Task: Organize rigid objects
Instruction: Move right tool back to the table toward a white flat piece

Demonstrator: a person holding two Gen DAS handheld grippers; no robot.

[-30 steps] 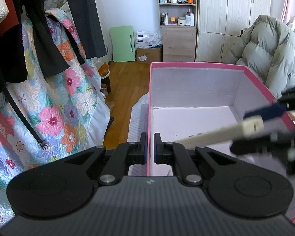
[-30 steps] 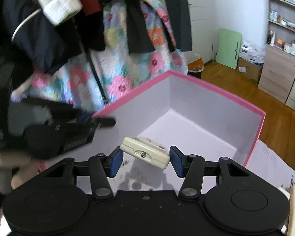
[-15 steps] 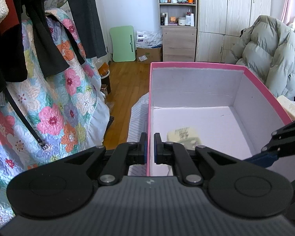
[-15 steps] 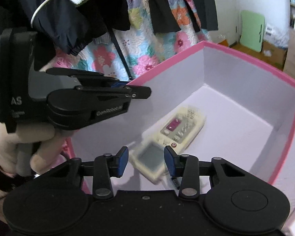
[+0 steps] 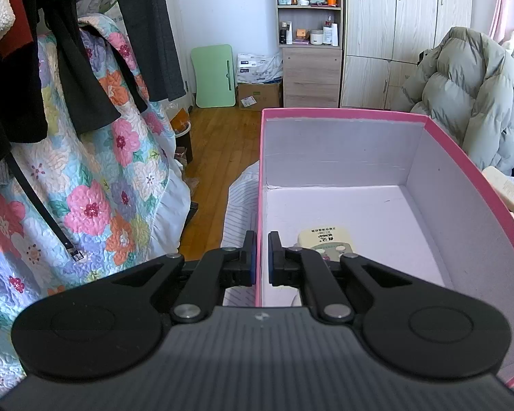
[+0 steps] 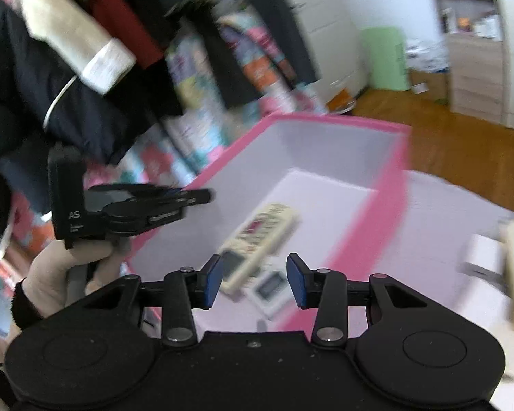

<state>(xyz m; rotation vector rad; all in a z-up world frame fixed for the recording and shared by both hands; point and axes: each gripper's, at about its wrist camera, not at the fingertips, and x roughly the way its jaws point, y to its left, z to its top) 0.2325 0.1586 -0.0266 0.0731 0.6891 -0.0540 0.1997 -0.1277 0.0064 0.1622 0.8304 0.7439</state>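
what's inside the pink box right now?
One cream remote control lies flat on the floor of the pink box. In the blurred right wrist view a second, smaller device seems to lie beside it. The left tongs cover the near corner.

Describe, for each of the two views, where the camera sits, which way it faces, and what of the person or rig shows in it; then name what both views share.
Left wrist: sits on the left gripper, facing along the pink box toward shelves and wardrobe; its fingers clamp the box's near-left wall.
Right wrist: sits on the right gripper, open and empty, looking down and leftward into the box; shows the person's left hand holding the other gripper.
Shared: the pink box and the cream remote control inside it.
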